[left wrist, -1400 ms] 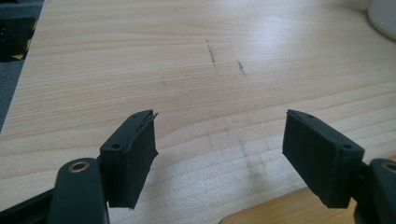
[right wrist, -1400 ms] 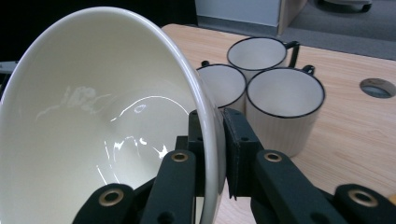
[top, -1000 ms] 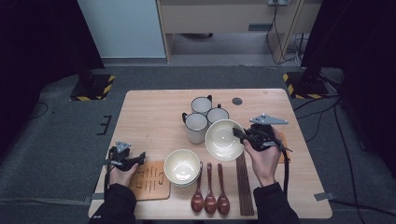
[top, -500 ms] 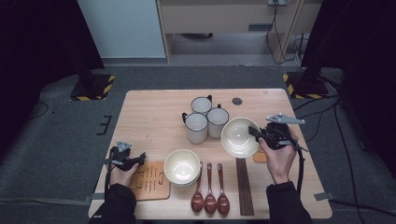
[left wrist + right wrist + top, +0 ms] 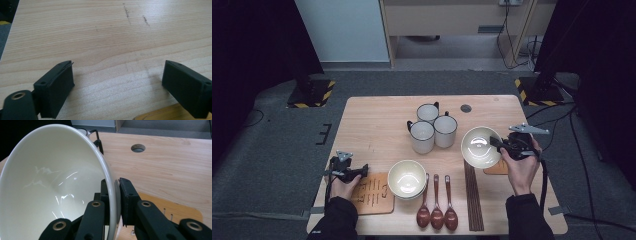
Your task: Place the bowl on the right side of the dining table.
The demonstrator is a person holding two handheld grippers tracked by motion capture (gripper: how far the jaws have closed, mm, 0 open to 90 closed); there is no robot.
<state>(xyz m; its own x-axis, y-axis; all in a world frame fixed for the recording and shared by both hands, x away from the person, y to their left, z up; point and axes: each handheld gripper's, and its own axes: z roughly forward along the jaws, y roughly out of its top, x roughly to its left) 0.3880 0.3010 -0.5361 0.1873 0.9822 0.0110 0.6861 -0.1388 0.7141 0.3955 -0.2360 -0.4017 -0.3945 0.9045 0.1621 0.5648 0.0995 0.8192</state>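
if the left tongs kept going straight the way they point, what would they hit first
Probably the bowl near the spoons. The left tongs, open and holding nothing, point across the wooden board toward it; the left gripper view has bare table ahead, so depth is unclear.

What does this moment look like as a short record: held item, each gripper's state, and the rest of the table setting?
held item: white bowl, tilted, rim pinched by right gripper
right gripper: shut on the bowl's rim, above a wooden coaster
left gripper: open, jaws have just been opening, nothing between them, beside a second coaster
second bowl: on the table, front centre
mugs: three, clustered
spoons: three, side by side
chopsticks: right of the spoons
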